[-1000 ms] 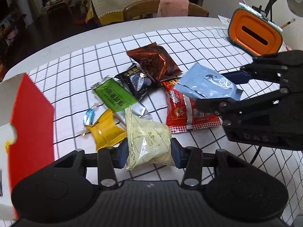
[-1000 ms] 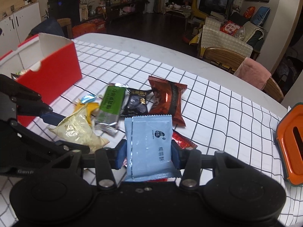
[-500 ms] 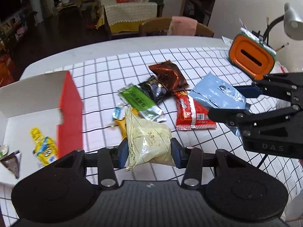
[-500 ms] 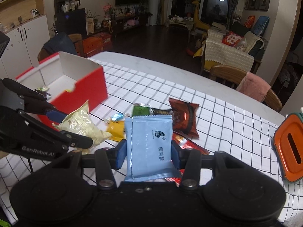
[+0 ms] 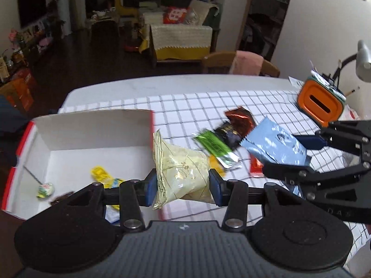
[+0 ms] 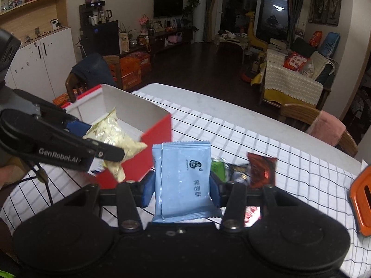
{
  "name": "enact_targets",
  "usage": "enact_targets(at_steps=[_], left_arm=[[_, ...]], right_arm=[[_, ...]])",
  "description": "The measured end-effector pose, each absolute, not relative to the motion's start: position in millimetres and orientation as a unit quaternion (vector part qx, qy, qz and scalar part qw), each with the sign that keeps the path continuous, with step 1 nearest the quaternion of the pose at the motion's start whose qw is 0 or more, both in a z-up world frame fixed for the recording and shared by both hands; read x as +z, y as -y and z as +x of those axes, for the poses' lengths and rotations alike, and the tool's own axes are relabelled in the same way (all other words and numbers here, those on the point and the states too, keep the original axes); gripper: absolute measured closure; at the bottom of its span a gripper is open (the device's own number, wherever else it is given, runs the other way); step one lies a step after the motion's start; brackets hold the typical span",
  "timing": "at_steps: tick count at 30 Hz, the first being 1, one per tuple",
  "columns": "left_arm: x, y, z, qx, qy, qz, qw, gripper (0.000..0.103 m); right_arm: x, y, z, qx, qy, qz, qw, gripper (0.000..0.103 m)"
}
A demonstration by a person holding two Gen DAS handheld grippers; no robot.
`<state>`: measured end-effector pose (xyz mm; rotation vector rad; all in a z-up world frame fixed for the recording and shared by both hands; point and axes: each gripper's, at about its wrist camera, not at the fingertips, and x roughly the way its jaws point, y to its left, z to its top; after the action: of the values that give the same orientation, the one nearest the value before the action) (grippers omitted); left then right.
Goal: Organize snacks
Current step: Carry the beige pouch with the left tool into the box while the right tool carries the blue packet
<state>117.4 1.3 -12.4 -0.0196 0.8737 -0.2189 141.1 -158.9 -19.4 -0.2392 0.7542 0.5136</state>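
Since half a second ago both grippers have swung toward the red box (image 5: 92,136). The left gripper (image 5: 183,183) is clamped on the pale yellow snack bag (image 5: 180,176), which now hangs over the box's right wall instead of over the checked tablecloth (image 5: 208,102). The right gripper (image 6: 182,186) stays closed on the light blue packet (image 6: 183,180), now held just beside the box's red outer corner, above the cloth. In the left wrist view more of the box's white floor shows, with a yellow wrapper (image 5: 102,176) and a small round candy (image 5: 45,189) lying on it. The green packet (image 5: 214,147), black packet (image 5: 228,134) and brown packet (image 5: 240,120) lie on the cloth toward its right side, near the orange container (image 5: 320,103) at the far right edge.

The left tool's arm reads "GenRobot.AI"; the right tool's body shows "DAS". The blue packet carries a small dark logo and Chinese characters, too blurred to read.
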Motion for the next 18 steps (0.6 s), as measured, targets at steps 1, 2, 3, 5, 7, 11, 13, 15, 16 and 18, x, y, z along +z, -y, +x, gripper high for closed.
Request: enact_targets(at_steps=[1,2,3,5,7,11,13,15,16,18], left_arm=[[-11,-9,118,-0.102,-0.421,-0.01,0.901,0.058],[-10,-17,119,-0.098,-0.419,-0.01,0.902,0.058],[-10,-25,120,-0.094,-0.419,-0.011,0.903,0.058],[-9,-41,123,-0.087,-0.419,-0.014,0.904,0.058],[-9,-55,125,-0.081,-0.419,-0.013,0.904,0.058],[-10,-84,131,-0.068,-0.42,-0.015,0.905,0.058],[-12,-97,135,-0.063,-0.42,-0.015,0.905,0.058],[-14,-110,138,-0.057,-0.422,-0.013,0.905,0.058],[-15,-115,140,-0.054,-0.422,-0.013,0.905,0.058],[-18,-126,144,-0.049,-0.424,-0.011,0.904,0.058]], right_arm=[[-19,152,142,0.249,-0.364,-0.115,0.89,0.057],[-19,145,142,0.25,-0.365,-0.114,0.889,0.057],[-18,137,144,0.251,-0.366,-0.114,0.889,0.057],[-19,123,145,0.253,-0.366,-0.116,0.888,0.057],[-19,109,150,0.256,-0.368,-0.116,0.886,0.057],[-20,83,161,0.258,-0.373,-0.114,0.884,0.057],[-21,71,165,0.259,-0.375,-0.113,0.883,0.057],[-22,60,171,0.258,-0.378,-0.11,0.882,0.057],[-23,54,173,0.258,-0.38,-0.108,0.882,0.057],[-26,43,179,0.258,-0.384,-0.106,0.88,0.057]])
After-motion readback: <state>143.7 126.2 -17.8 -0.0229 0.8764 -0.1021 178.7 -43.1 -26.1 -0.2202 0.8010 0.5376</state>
